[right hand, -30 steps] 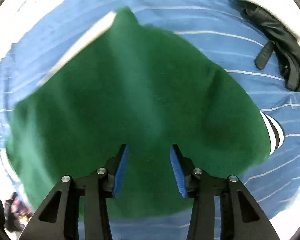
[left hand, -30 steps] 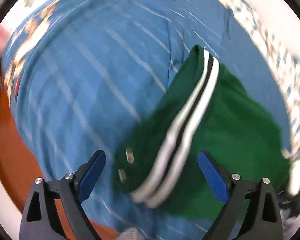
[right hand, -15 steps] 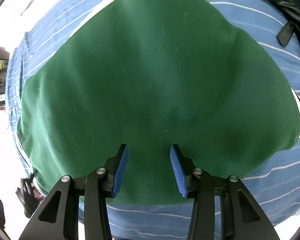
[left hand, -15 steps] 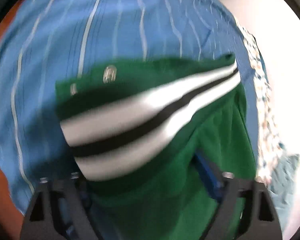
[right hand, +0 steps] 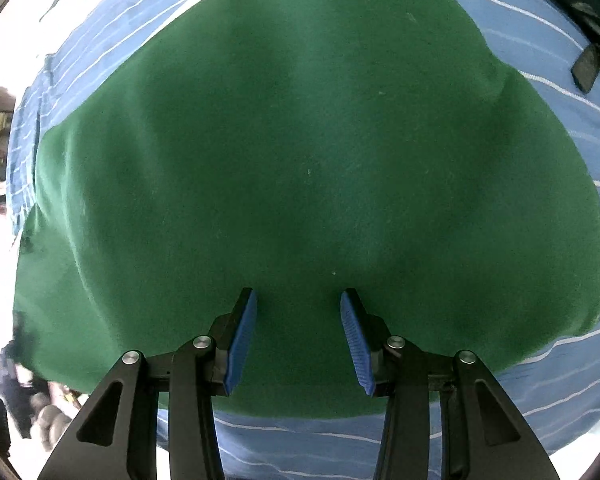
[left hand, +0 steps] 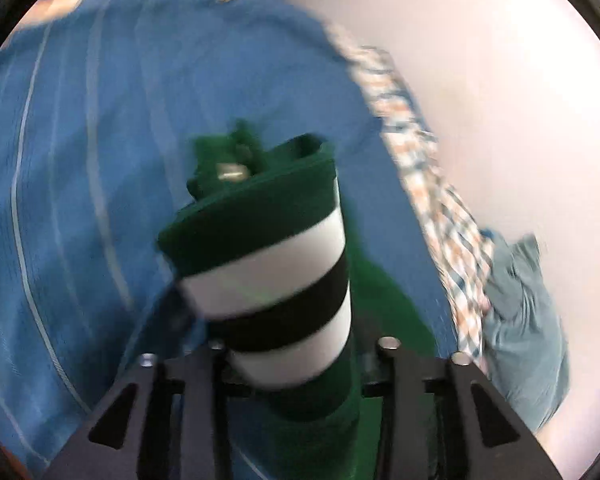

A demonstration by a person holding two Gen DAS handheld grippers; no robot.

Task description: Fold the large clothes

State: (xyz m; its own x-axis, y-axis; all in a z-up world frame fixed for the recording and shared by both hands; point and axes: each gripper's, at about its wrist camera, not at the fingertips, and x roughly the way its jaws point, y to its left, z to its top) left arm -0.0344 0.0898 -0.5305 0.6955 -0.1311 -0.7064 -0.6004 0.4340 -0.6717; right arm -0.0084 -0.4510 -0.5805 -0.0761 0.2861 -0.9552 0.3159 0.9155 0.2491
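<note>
Blue striped sheet under green garment.

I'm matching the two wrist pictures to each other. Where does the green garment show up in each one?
Left wrist view: the green garment rises in the lower centre, its white and black striped band bunched between the fingers of the left tool.
Right wrist view: it fills most of the picture, spread flat ahead of the open right tool.
Shared landmark: the blue striped sheet under the garment.
</note>
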